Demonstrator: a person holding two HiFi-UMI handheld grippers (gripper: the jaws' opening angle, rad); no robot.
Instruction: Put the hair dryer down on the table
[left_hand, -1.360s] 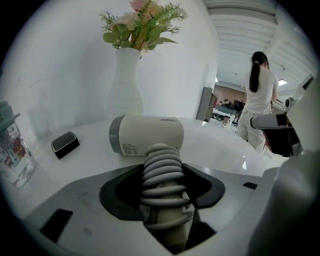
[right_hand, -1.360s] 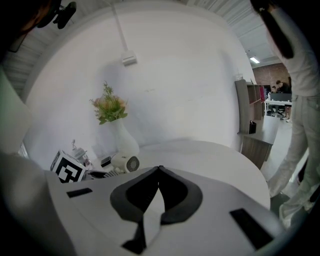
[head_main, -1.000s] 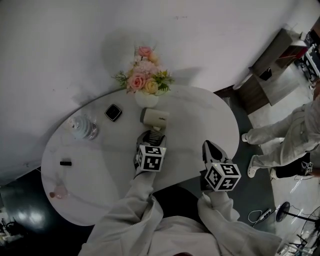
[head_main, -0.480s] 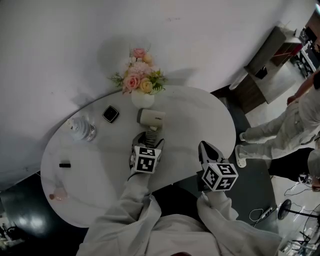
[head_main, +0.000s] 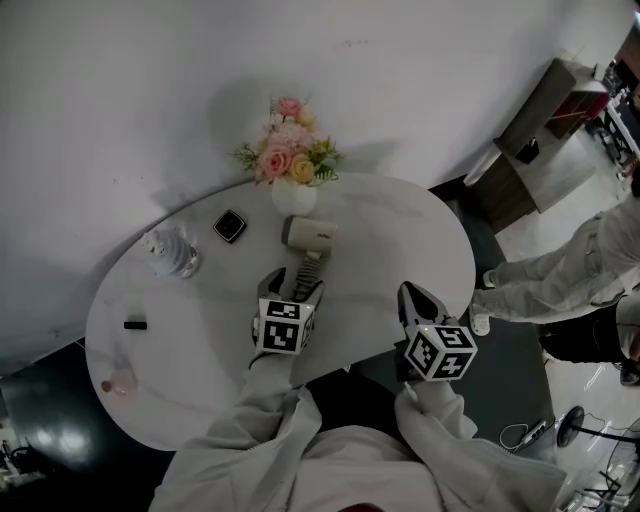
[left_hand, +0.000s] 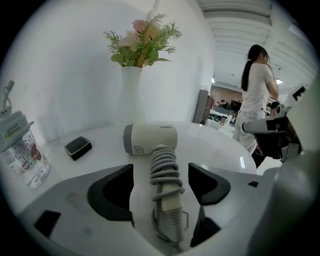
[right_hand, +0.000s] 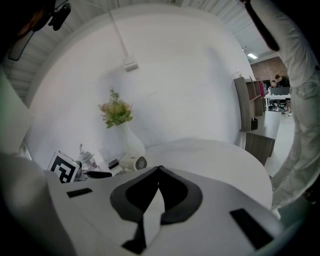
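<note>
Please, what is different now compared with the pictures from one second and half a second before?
The left gripper has just opened its jaws, letting go of the hair dryer, and drew back toward the person; the handle lies between the open jaws, untouched. The hair dryer rests on the table. The right gripper, shut, and the flower vase stayed as they were.

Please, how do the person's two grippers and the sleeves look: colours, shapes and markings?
The left gripper and the right gripper match: light grey bodies, black curved fingers, and each carries a white cube printed with black square markers. Both arms wear loose, pale grey sleeves.
</note>
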